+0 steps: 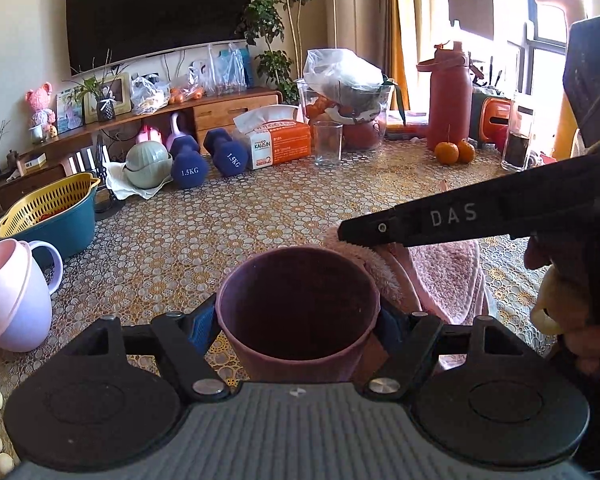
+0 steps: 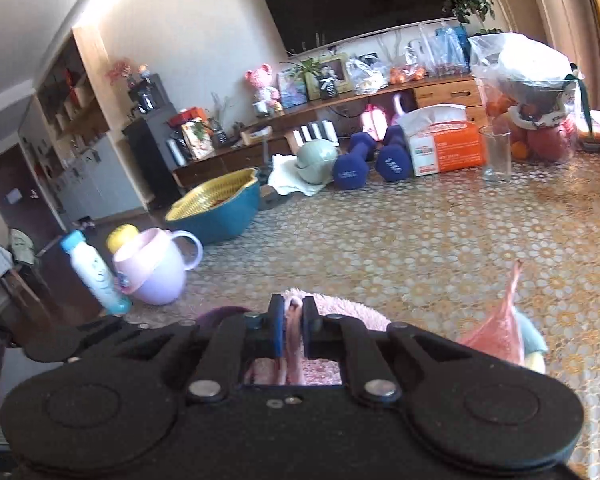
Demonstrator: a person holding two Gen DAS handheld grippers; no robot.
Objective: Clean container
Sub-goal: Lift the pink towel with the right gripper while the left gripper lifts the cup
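Cup point(image 1: 298, 304), seemingly empty, in left gripper point(image 1: 296, 320).

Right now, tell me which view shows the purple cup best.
The left wrist view: the purple cup sits held in the left claw, its open mouth and inside visible. The right wrist view shows only a sliver of its rim.

Home living room, my table facing wall television point(image 1: 156, 12). Below television: wooden media cabinet point(image 1: 236, 110) with photo frame point(image 1: 114, 96); potted plant point(image 1: 266, 24) beside it.
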